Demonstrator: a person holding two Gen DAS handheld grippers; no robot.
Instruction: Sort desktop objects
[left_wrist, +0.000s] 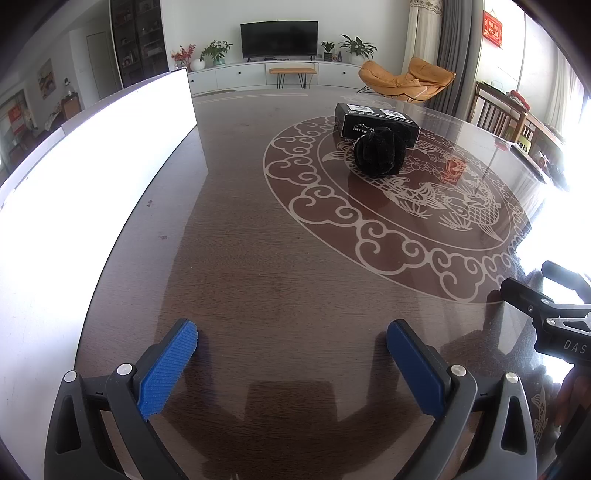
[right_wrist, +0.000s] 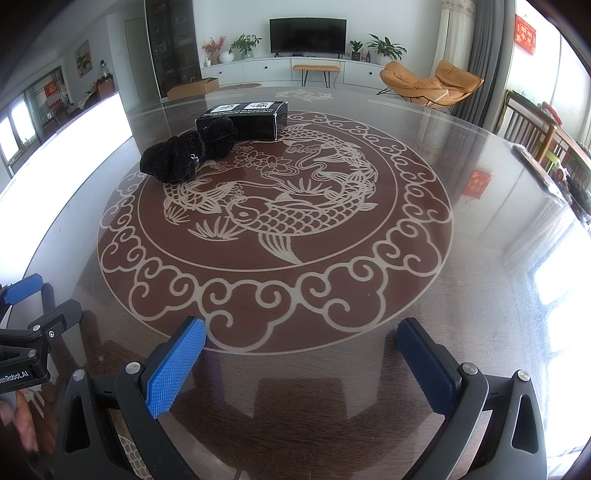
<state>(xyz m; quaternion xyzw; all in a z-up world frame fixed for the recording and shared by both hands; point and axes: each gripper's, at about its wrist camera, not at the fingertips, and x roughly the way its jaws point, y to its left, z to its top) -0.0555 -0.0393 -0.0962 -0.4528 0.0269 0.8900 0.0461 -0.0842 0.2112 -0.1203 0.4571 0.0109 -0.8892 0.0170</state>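
Right wrist view: a black cloth bundle is seen touching a black box far ahead-left on the desk. Both the right tool and left tool are held apart, empty; neither is clearly nearer.

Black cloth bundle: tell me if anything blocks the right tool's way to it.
Nothing visible does. Between the open right tool and the black cloth bundle lies only bare table. The black box sits behind the bundle, touching it, not in front.
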